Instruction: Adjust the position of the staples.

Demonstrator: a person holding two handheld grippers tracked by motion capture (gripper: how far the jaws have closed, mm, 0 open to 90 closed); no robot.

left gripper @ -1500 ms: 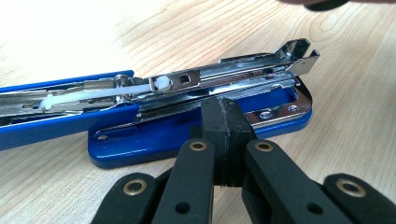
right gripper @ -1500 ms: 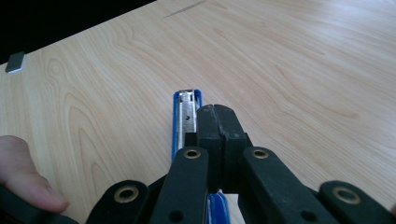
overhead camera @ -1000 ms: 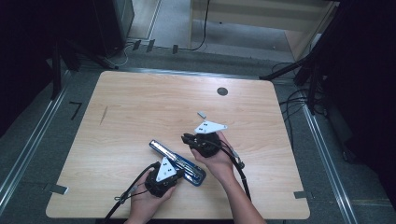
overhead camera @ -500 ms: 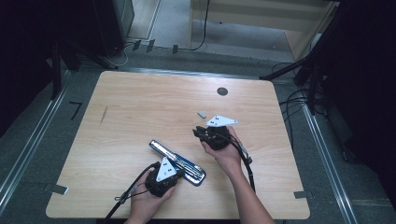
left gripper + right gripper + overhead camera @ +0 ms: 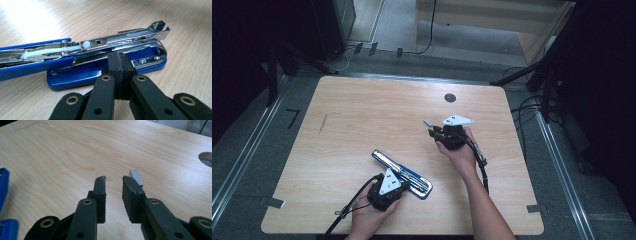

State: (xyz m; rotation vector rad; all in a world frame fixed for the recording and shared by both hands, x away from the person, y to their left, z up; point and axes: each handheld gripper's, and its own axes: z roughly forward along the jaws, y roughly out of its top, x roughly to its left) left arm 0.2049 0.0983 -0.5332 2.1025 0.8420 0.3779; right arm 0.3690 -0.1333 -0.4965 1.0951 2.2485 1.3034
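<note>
I've got the blue stapler (image 5: 402, 173) lying swung open near the table's (image 5: 362, 120) front edge, my left gripper (image 5: 119, 65) pinched together at its base. My right gripper (image 5: 113, 182), jaws just parting with nothing between, nears the staple strip (image 5: 136, 177) beyond the stapler; loading remains. The magazine's inside stays hidden.

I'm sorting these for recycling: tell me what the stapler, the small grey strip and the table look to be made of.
Stapler: glossy blue base and cover, painted metal or plastic, with bright chromed steel inside and a white, likely plastic, pusher. Grey strip: dull metallic, probably a bar of staples. Table: pale wood-grain top, probably matte laminate.
</note>
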